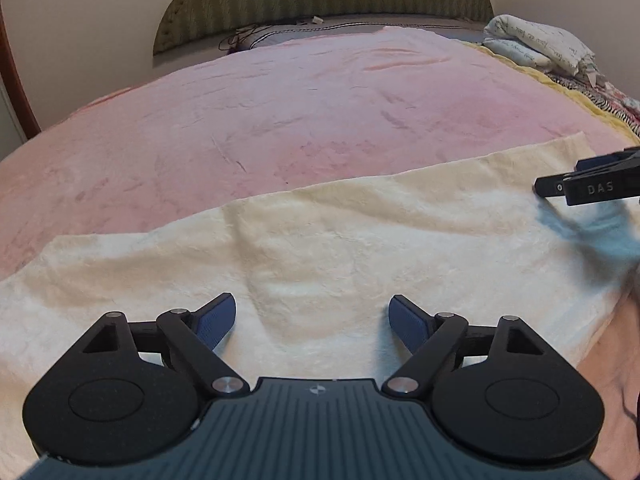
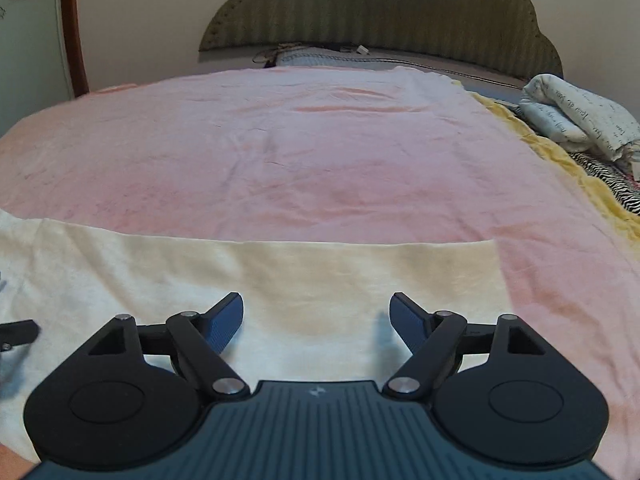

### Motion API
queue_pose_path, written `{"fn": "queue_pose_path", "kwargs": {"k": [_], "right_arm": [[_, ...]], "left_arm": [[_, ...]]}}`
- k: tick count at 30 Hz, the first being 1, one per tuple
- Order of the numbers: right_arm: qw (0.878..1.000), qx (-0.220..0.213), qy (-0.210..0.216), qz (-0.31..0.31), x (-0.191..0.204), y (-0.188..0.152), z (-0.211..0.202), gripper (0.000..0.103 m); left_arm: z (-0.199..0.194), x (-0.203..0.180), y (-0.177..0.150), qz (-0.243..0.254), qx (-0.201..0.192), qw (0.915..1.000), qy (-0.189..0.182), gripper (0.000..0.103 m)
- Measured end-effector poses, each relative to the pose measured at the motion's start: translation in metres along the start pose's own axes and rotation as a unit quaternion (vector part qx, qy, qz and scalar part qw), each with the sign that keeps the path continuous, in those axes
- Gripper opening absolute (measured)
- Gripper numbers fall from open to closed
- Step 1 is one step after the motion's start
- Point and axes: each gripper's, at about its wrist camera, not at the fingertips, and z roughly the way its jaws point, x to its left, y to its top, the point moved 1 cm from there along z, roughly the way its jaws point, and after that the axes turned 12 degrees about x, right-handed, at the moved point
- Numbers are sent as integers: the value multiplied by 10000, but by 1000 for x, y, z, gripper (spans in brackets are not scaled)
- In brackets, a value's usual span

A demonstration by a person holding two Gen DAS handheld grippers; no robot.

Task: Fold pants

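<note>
Cream pants (image 1: 320,248) lie flat across the near part of a pink blanket on a bed; they also show in the right wrist view (image 2: 256,276). My left gripper (image 1: 312,320) is open and empty, just above the cream fabric. My right gripper (image 2: 316,318) is open and empty above the pants near their right end. The right gripper shows at the right edge of the left wrist view (image 1: 588,186). The left gripper's tip shows at the left edge of the right wrist view (image 2: 18,332).
The pink blanket (image 1: 320,120) covers most of the bed. A padded headboard (image 2: 380,12) stands at the far end. A rolled white printed cloth (image 2: 580,116) and a yellow-edged, zebra-patterned cover (image 2: 600,176) lie at the right. A wooden post (image 2: 74,28) stands at the left.
</note>
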Motion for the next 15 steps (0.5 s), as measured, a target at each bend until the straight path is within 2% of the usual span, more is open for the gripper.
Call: {"fn": "queue_pose_path", "kwargs": {"k": [1, 2, 4, 5, 7, 9, 11, 13, 15], "right_arm": [[9998, 156, -103, 104, -12, 4, 13, 83], [9992, 184, -17, 361, -28, 7, 20, 90], [9959, 193, -89, 878, -46, 11, 18, 92], [9958, 63, -197, 896, -47, 9, 9, 92], [9977, -178, -92, 655, -44, -1, -10, 92], [9987, -100, 146, 482, -39, -9, -12, 92], [9989, 181, 213, 389, -37, -13, 3, 92], [9986, 48, 117, 513, -47, -15, 14, 96], [9922, -30, -425, 1168, -64, -13, 9, 96]], "left_arm": [[1, -4, 0, -1, -4, 10000, -38, 87], [1, -7, 0, 27, -7, 10000, 11, 87], [-5, -12, -2, 137, -132, 9998, 42, 87], [-7, -13, -2, 169, -188, 9997, -10, 87], [-9, -15, -1, 112, -236, 9996, -81, 87], [-5, -19, 0, 110, -220, 9996, -97, 88], [3, -25, -1, 187, -120, 9998, -7, 88], [3, -27, -5, 207, -265, 9994, 124, 93], [-1, -27, -6, 302, -336, 9988, 192, 92]]}}
